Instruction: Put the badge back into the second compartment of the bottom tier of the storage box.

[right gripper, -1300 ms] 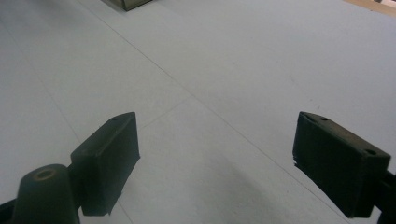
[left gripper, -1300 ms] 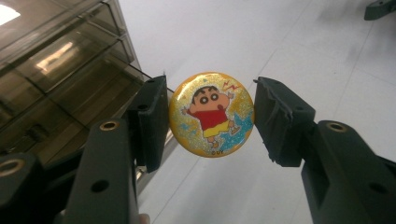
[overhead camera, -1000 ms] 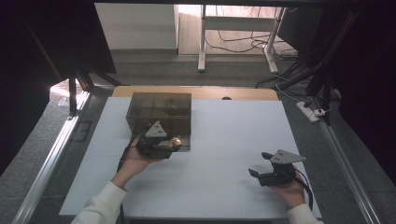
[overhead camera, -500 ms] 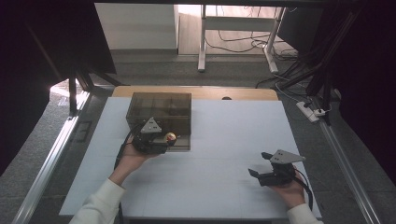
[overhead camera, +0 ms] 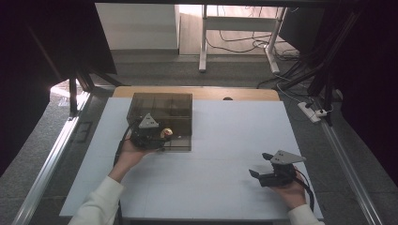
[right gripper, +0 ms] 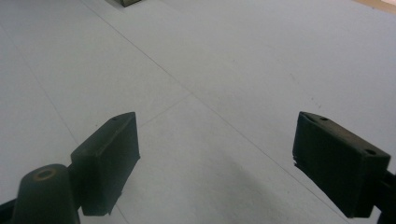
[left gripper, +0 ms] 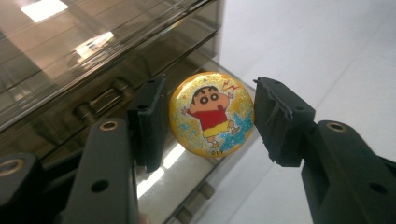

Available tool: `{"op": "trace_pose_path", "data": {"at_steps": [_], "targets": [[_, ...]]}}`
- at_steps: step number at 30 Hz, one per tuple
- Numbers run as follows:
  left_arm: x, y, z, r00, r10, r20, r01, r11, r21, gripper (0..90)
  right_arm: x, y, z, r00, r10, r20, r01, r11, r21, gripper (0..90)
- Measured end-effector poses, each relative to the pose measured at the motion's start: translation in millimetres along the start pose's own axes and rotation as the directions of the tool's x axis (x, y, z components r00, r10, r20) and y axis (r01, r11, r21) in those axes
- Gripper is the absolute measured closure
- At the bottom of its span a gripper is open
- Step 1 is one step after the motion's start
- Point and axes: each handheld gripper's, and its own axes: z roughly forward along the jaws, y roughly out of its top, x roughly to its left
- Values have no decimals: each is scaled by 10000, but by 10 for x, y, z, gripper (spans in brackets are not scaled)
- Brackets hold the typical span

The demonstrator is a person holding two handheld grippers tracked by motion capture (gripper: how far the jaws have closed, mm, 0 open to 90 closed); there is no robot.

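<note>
left gripper view: round badge point(left gripper: 212, 113) at smoky box point(left gripper: 93, 70), between parted left fingers point(left gripper: 152, 121); right fingers point(right gripper: 109, 158) wide apart.

lab: floor cables point(overhead camera: 244, 47), power strip point(overhead camera: 313, 111)

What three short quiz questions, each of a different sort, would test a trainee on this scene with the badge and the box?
1. True or false: the left gripper has its jaws shut tight on the round badge.
2. What does the badge rest against? A) smoky plastic box B) cardboard carton C) metal bowl
3. Fill in: the right gripper hangs open above the white ___.

Key: 1 false, a gap shows beside the badge; 2 A; 3 table.
</note>
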Motion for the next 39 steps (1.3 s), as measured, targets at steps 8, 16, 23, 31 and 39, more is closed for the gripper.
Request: {"op": "trace_pose_path", "data": {"at_steps": [8, 16, 23, 31, 39], "targets": [[156, -63, 84, 9988, -423, -261, 428, 9990, 156, 463, 2, 0, -1, 10000, -22, 8, 22, 10000, 18, 145], [193, -79, 137, 9986, -408, -326, 419, 9985, 340, 462, 3, -1, -1, 10000, -40, 35, 39, 10000, 64, 145], [183, -111, 148, 9987, -359, -360, 380, 9974, 607, 462, 7, -2, -1, 10000, -62, 42, 61, 10000, 71, 145], [189, -125, 132, 9987, -350, -365, 372, 9974, 623, 461, 7, -4, 1, 10000, -64, 44, 64, 9999, 88, 145], [109, -88, 141, 9992, -23, -400, 54, 9970, 770, 323, 7, -7, 4, 9999, -107, 55, 106, 9998, 153, 145]]}}
